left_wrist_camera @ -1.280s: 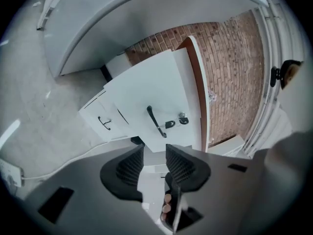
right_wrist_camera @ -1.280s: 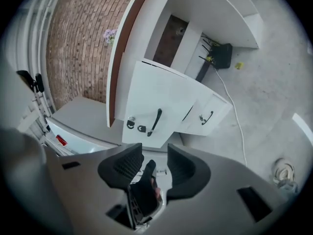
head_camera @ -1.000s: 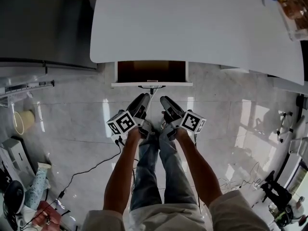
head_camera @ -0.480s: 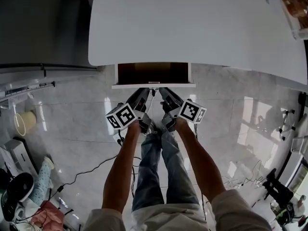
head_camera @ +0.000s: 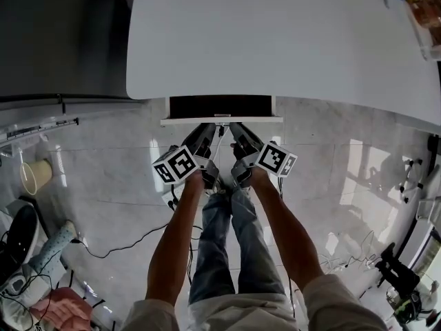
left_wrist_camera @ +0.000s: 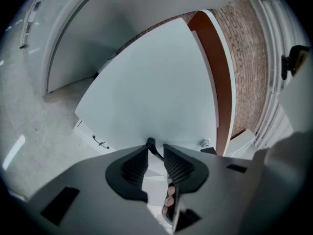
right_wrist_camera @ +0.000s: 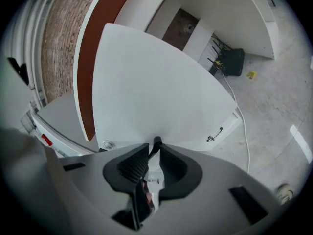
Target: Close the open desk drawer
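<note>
The drawer (head_camera: 220, 107) is found just ahead of both grippers, standing partly out from under the desk (head_camera: 289, 40), with its dark inside shown. None of the closing is judged done. The left gripper (left_wrist_camera: 155, 150) and the right gripper (right_wrist_camera: 153, 150) are held side by side at the drawer front. Their jaws are closing, with the thin dark handle (left_wrist_camera: 149, 143) between each pair's tips but not yet pinched. The inward push is left to be made.
</note>
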Demonstrator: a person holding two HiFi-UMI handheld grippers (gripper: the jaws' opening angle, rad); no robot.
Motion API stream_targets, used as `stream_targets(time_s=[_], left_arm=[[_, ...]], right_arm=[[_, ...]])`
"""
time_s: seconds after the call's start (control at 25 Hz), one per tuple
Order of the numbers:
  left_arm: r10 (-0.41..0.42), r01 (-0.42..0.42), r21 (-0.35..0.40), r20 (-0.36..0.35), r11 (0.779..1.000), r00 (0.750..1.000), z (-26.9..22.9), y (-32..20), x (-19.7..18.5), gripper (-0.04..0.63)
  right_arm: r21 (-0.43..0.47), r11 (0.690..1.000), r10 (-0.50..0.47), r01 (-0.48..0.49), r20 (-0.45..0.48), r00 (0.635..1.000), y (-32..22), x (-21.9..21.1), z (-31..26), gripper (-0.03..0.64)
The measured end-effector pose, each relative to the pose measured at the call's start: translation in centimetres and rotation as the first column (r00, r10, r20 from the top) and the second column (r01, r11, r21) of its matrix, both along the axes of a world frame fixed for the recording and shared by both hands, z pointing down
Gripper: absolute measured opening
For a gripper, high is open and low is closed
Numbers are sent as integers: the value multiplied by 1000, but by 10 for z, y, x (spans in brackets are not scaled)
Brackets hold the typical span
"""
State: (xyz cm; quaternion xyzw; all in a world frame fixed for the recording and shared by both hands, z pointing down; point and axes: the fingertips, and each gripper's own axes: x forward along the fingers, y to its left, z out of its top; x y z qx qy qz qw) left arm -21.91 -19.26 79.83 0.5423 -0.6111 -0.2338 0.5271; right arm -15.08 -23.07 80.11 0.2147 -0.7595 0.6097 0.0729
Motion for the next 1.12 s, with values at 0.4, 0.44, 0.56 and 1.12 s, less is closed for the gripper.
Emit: stream_targets(time_s=[0.4,0.44,0.56,1.12], left_arm=[[-17,16,16,38,1000,999,0,-72,-49,110],[-16,15,16,39,1000,999,0,-79,-52,112],[-22,22,19,40,1000,999,-1,-97,-63,112],[-8,7,55,17,998,1000,2,-102,-68,144]], right_arm=[[55,998,-6,6,-4,1000,-71,-49,0,87],[62,998,-5,6,-7,1000,-78,-52,0,89],[84,996,-9,9,-5,1000,-97,-64,-2,91],[79,996,-42,41,20,999,-95,-71,2,152]])
